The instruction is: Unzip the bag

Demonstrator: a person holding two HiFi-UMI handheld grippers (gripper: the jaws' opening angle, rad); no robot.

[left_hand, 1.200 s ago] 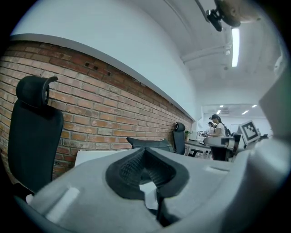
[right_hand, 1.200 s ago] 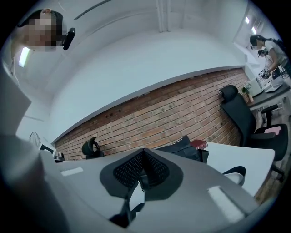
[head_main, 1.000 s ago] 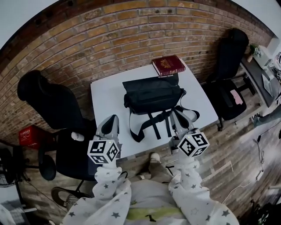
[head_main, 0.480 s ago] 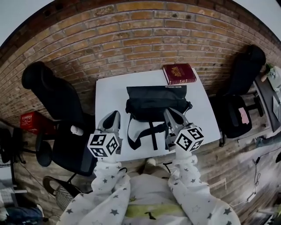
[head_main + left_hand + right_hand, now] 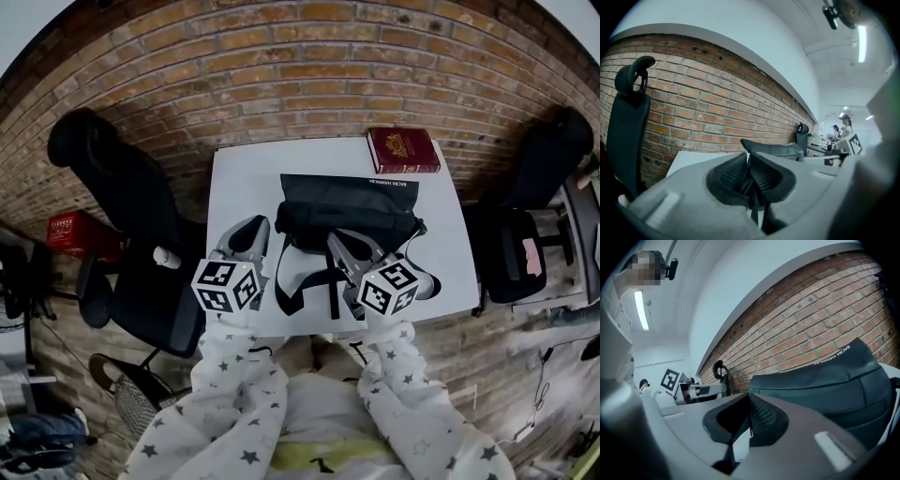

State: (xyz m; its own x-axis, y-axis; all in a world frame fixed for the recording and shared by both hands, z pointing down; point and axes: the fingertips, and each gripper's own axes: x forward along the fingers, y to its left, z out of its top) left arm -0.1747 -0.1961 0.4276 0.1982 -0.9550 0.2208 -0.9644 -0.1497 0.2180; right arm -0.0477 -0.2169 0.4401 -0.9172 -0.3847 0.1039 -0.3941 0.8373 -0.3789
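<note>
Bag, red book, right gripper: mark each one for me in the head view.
bag [image 5: 349, 208], head view, on the top of its black body.
red book [image 5: 403, 150], head view, on the middle of its cover.
right gripper [image 5: 336, 240], head view, midway between its fingertips.

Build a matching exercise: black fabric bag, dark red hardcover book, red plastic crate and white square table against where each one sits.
Things
1. black fabric bag
2. dark red hardcover book
3. red plastic crate
4. white square table

Places
A. on the floor, far left
B. against the brick wall
C. middle of the tabletop
D. far right corner of the tabletop

Pairs: 1-C, 2-D, 3-A, 4-B
</note>
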